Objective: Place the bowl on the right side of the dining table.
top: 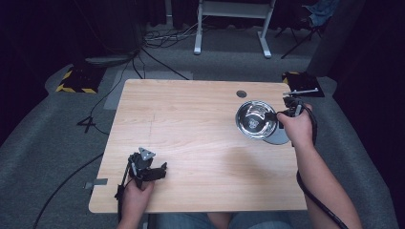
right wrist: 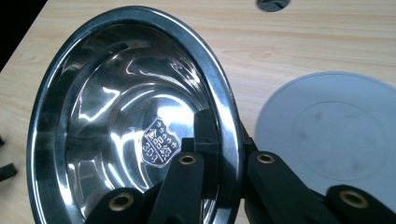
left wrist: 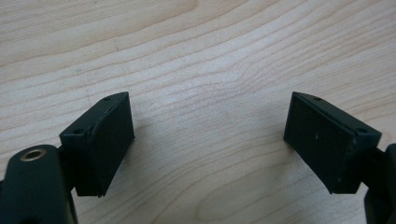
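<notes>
Gripping the steel bowl's (top: 256, 119) rim, the right tongs (top: 278, 115) tilt it; left tongs (top: 161, 168) rest wide open, empty

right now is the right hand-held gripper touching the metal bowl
Touching. In the right gripper view, the right hand-held gripper pinches the metal bowl's rim, one jaw inside and one outside, with no gap showing.

Your surface (top: 191, 124) was brightly and evenly lit from overhead while the room beyond its edges stayed dark. The steel bowl (right wrist: 126, 116) threw sharp white glare streaks. The grey disc (right wrist: 336, 135) near the surface's right edge looked soft and blurred.
</notes>
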A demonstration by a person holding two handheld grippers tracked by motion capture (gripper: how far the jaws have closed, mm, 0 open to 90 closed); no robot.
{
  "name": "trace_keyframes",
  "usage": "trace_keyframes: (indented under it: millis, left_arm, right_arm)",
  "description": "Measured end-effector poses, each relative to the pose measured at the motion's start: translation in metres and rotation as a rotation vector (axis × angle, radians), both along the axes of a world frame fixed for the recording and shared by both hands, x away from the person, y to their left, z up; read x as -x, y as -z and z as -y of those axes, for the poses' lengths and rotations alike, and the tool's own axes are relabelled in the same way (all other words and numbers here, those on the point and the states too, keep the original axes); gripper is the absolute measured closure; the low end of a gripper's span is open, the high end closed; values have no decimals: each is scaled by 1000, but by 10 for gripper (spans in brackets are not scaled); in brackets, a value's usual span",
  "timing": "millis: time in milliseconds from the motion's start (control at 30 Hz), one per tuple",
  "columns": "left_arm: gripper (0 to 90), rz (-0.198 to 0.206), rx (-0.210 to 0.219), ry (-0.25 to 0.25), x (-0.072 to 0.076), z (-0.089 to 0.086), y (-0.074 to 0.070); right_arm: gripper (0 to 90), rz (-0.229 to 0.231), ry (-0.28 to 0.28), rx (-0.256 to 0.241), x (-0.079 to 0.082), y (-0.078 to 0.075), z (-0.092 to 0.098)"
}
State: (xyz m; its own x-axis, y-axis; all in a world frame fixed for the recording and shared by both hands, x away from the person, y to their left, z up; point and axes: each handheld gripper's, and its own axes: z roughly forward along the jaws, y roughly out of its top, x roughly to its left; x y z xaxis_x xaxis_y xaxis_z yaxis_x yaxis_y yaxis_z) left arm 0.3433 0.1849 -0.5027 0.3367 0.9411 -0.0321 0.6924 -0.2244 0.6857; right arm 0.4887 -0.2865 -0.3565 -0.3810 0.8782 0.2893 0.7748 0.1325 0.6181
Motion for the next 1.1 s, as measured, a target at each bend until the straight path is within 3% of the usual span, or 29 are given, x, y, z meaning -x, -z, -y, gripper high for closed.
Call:
trace_keyframes:
  millis: [533, 800, 1100]
  left_arm:
    - [160, 0, 0, 0, 0, 0, 0]
    - [160, 0, -1, 0, 0, 0, 0]
    - [160, 1, 4, 2, 1, 0, 0]
  right_arm:
    - [875, 13, 164, -29, -18, -4, 44]
    - [875, 20, 257, -65, -26, 2, 62]
    - [875, -11, 341, -89, -35, 14, 79]
